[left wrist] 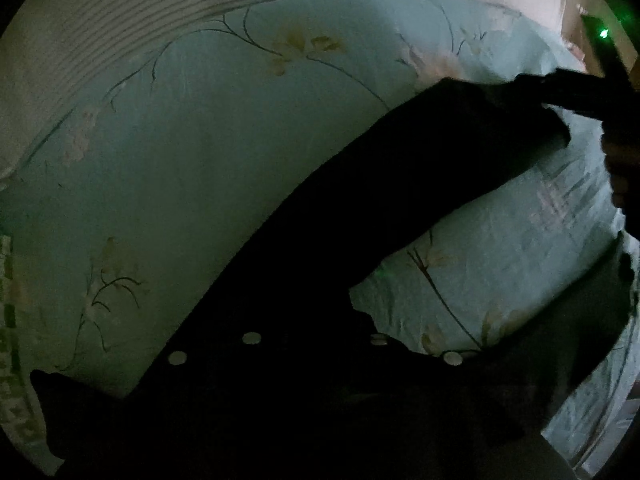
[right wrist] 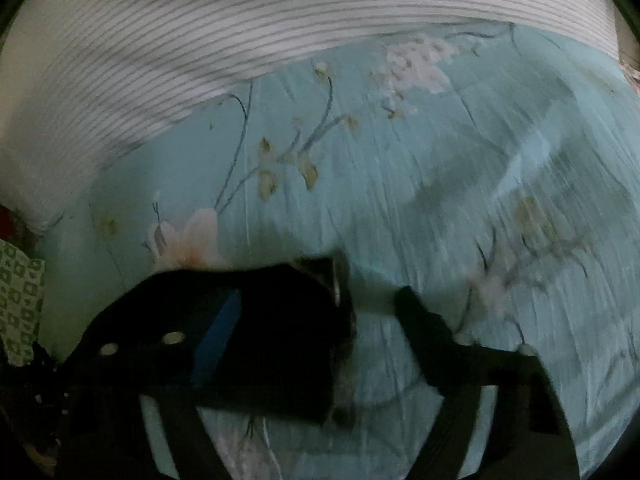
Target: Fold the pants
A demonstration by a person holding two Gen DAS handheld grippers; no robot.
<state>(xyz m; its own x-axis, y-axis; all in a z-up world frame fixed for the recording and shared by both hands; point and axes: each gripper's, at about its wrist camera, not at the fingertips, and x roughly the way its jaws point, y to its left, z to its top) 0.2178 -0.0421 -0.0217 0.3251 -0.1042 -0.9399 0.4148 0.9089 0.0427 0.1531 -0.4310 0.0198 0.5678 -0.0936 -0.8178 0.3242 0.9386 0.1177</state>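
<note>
right hand-held gripper (right wrist: 372, 304) jaws apart | pants (right wrist: 272, 332) drape left finger | striped pillow (right wrist: 240, 32) beyond

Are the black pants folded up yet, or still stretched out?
Stretched out. The black pants run in one long strip across the blue flowery bedsheet, not yet folded.

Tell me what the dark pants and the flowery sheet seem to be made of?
The pants look like a soft, matte dark woven cloth; they drape limply, though the dim light hides the weave. The floral bedsheet looks like thin, matte printed cotton-like fabric, creased with fine wrinkles.
</note>
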